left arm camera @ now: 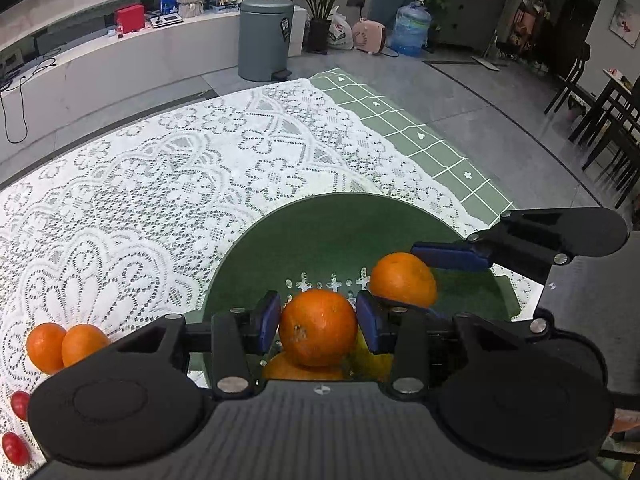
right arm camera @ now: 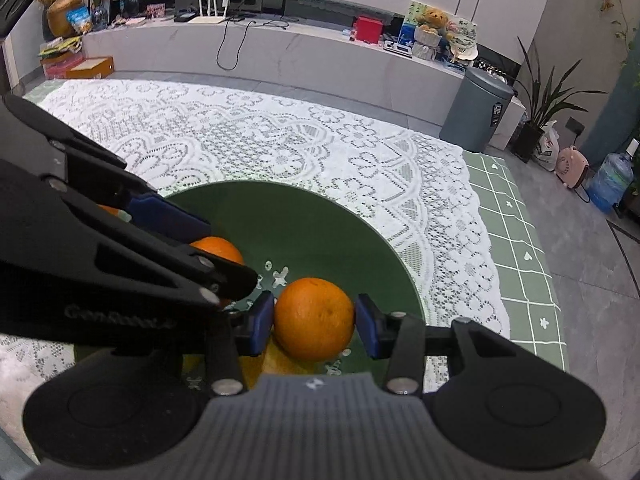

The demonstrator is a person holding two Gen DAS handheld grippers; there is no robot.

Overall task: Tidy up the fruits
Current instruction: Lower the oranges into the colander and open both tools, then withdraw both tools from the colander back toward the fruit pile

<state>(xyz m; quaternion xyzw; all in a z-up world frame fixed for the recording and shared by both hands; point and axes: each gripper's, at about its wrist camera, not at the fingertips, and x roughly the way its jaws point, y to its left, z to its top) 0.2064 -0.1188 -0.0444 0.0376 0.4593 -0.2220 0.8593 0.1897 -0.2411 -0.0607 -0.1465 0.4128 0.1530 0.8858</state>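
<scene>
Left claw [left arm camera: 318,326] is gripping 1 orange [left arm camera: 317,328] between its blue pads, hanging over the near side of the green plate [left arm camera: 320,220]; right claw [right arm camera: 314,322] is gripping a 2nd orange [right arm camera: 314,319] the same way, over the same plate, just beside the left one. More orange and yellow fruit [left arm camera: 302,368] is sitting in the plate under both claws, only partly visible. 2 loose oranges [left arm camera: 64,346] and 2 small red fruits [left arm camera: 16,428] are lying on the lace cloth [left arm camera: 140,184] covering the table, left of the plate.
</scene>
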